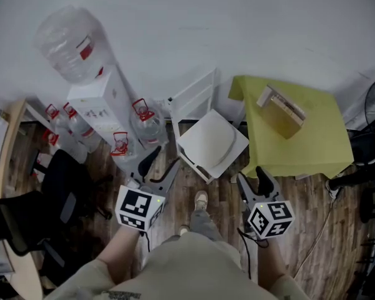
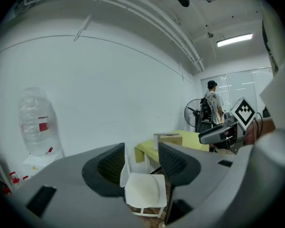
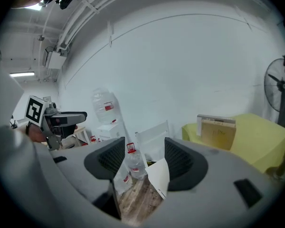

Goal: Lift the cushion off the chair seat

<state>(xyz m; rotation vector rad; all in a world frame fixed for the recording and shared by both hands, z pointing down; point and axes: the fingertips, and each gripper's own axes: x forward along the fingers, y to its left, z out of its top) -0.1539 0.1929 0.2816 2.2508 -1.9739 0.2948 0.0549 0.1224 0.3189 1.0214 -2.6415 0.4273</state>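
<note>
A white chair (image 1: 194, 97) stands against the wall with a white cushion (image 1: 210, 141) lying on its seat. Both grippers hover over the wooden floor in front of it, apart from it. My left gripper (image 1: 160, 164) is at the seat's front left and my right gripper (image 1: 252, 179) at its front right. The left gripper (image 2: 140, 163) is open and empty, and the cushion (image 2: 145, 189) shows far off between its jaws. The right gripper (image 3: 143, 160) is open too, with one seat corner (image 3: 159, 177) seen past its right jaw.
A yellow-green table (image 1: 319, 144) with a cardboard box (image 1: 280, 111) stands right of the chair. Left of it are a water dispenser (image 1: 103, 108), floor bottles (image 1: 147, 120) and a black office chair (image 1: 56, 192). A person (image 2: 211, 106) stands by a fan (image 2: 194, 113).
</note>
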